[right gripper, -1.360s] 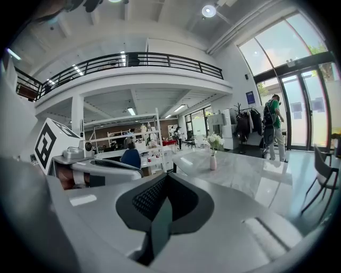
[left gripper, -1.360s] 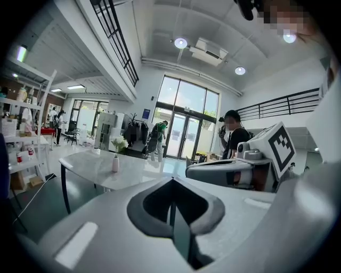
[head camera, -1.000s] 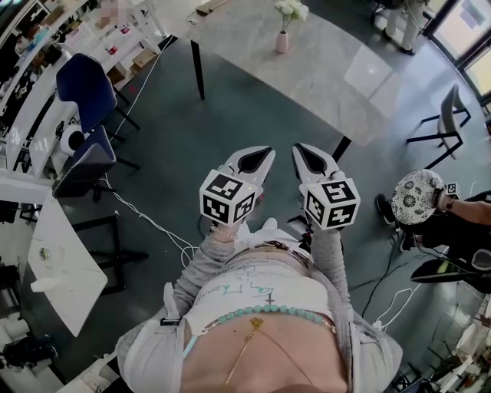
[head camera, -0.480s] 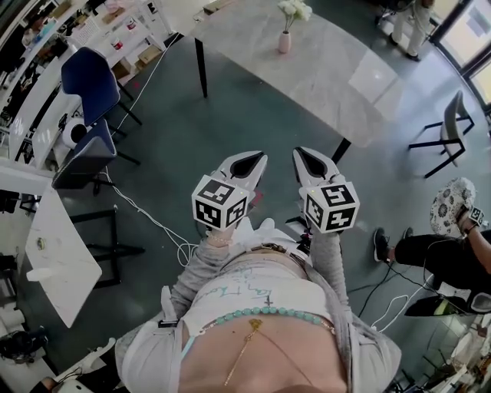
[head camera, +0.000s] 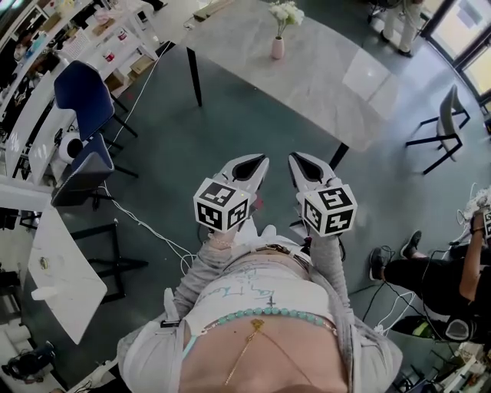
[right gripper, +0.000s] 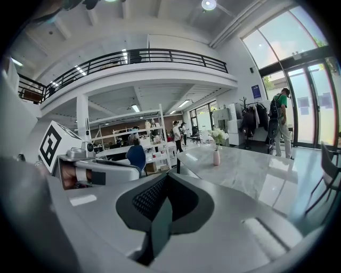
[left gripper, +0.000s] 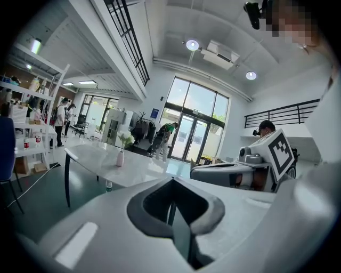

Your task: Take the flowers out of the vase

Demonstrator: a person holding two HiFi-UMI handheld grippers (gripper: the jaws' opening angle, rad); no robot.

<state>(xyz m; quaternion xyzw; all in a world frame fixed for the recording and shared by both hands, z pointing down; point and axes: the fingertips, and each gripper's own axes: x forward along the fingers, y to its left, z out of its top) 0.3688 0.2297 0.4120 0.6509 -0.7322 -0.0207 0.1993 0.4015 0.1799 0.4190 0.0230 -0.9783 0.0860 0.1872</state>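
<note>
Risk: vase (head camera: 277, 48) narrow, well apart from us on table (head camera: 330, 77); our left gripper (head camera: 253, 165), right gripper (head camera: 301, 163) both closed, empty. We tug flowers (head camera: 283, 12) sideways, vase tips.

A blue chair (head camera: 83, 90) stands left of the marble table (head camera: 330, 80).

Grey knit sleeves (head camera: 201, 265), white top (head camera: 244, 285) with teal scribbled print, turquoise bead necklace (head camera: 268, 311), gold chain (head camera: 247, 341). Glossy white shells on left gripper (head camera: 259, 163), right gripper (head camera: 298, 160); dark inner pads (right gripper: 152, 198); black-and-white marker cubes (head camera: 222, 205).
</note>
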